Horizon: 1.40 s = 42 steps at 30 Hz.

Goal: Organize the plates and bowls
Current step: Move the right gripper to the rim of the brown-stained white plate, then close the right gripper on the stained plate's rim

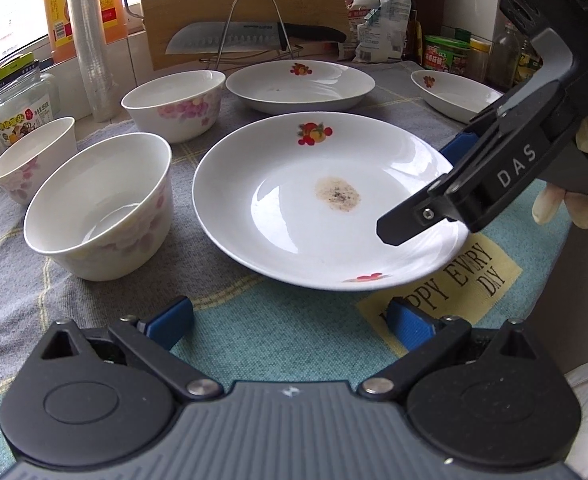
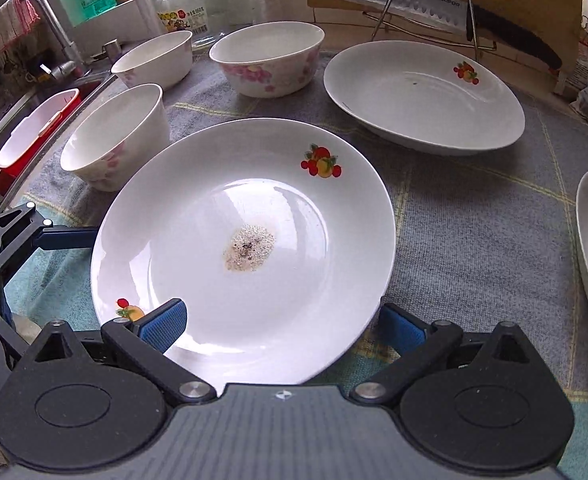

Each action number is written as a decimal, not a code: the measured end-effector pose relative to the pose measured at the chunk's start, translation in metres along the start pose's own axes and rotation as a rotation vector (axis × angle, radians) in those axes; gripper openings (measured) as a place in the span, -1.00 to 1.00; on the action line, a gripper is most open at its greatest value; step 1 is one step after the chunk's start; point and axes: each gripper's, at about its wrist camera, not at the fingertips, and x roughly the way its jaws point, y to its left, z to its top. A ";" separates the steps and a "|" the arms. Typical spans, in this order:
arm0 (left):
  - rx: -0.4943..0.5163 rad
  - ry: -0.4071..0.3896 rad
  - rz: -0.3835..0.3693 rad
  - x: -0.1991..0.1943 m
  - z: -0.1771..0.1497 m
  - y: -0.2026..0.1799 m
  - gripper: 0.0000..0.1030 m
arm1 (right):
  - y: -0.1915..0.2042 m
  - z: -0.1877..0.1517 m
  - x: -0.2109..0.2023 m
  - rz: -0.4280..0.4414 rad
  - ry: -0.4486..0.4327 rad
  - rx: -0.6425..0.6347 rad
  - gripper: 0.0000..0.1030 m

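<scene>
Right gripper (image 2: 281, 328), jaws spread, straddles the near rim of the stained plate (image 2: 249, 216), which lies dead ahead at 12 o'clock on the cloth (image 2: 474, 240). Left gripper (image 1: 289, 328), also spread, holds off; right is nearer.

A white plate with fruit decals (image 1: 326, 200) lies flat on the checked cloth (image 1: 253, 332), a brownish speckled stain at its centre. Behind it sits a deeper plate (image 1: 300, 85), another (image 1: 456, 94) to its right. Left of it, three upright, empty pink-flowered bowls (image 1: 99, 206) (image 1: 173, 105) (image 1: 33, 158) stand apart.
</scene>
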 end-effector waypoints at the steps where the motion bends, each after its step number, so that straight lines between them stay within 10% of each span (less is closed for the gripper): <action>1: -0.006 0.000 0.005 0.000 0.000 -0.001 0.99 | 0.000 0.002 0.001 0.005 0.007 -0.010 1.00; 26: -0.075 0.028 0.061 0.006 0.006 -0.004 0.99 | -0.038 0.024 0.000 0.214 0.091 0.094 1.00; 42: -0.062 0.025 0.051 0.005 0.006 -0.004 1.00 | -0.038 0.026 0.000 0.204 0.098 0.110 1.00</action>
